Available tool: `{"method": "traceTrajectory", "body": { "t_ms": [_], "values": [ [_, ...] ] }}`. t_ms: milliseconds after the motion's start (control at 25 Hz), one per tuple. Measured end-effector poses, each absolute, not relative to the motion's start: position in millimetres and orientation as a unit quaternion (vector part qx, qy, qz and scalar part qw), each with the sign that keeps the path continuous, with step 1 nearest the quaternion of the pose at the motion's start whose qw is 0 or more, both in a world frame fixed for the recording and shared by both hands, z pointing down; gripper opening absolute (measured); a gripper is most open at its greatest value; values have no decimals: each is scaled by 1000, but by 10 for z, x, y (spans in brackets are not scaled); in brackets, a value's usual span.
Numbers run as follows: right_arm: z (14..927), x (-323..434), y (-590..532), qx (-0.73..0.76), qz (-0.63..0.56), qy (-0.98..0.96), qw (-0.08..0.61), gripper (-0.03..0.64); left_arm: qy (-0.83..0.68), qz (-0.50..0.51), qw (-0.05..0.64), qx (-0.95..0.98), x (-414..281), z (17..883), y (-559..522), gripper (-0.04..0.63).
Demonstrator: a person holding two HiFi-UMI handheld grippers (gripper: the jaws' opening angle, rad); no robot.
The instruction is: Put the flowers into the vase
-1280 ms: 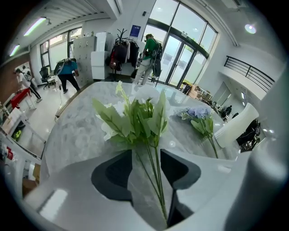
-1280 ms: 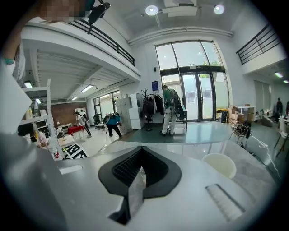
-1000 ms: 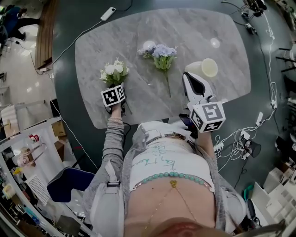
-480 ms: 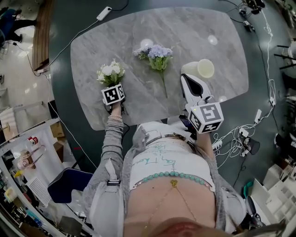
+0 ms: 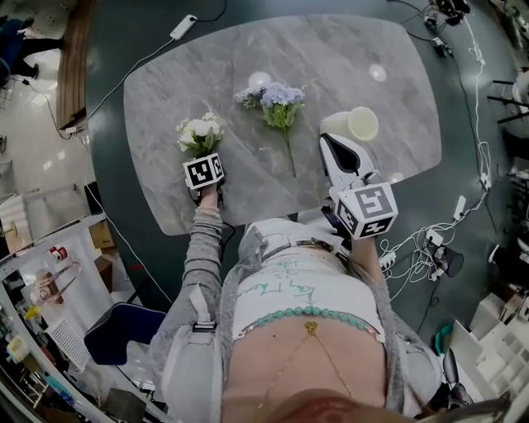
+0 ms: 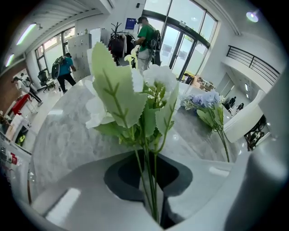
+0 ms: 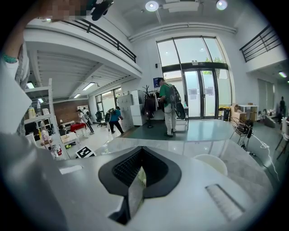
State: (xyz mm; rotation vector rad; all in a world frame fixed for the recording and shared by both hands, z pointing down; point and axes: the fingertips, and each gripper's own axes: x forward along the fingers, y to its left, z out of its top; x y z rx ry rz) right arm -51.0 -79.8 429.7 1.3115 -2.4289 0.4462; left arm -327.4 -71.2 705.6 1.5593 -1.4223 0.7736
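A bunch of white flowers [image 5: 198,130] with green leaves stands out from my left gripper [image 5: 201,154] over the table's left part. The left gripper view shows its thin green stems [image 6: 151,180] pinched where the left gripper [image 6: 153,200] is shut. A blue and purple bunch [image 5: 277,93] lies flat on the marble table [image 5: 165,91], its stem pointing toward me. The cream vase [image 5: 352,124] is at the right, just beyond my right gripper [image 5: 331,142]. The right gripper [image 7: 135,180] is shut with nothing in it; the vase's rim [image 7: 211,163] shows to its right.
A small round white object [image 5: 259,79] sits behind the blue bunch. Cables and a power strip [image 5: 183,25] run across the dark floor around the table. People [image 7: 169,106] walk in the hall beyond the table.
Almost nothing: the head view has shifted a little. The left gripper still holds the white flowers in about the same place, and the right gripper stays by the vase.
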Motion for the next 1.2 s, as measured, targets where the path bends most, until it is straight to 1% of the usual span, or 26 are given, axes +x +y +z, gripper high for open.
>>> {"method": "traceTrajectory", "body": {
  "t_ms": [640,1200],
  "values": [
    [4224,-446,-841,446,150,-867,167,25,-595,262,410,639,-3204,6688,-662,17],
    [4165,-421,-893,427,145,-879,154,25,-618,214,355,668,-2918,5972,-753,15]
  ]
}}
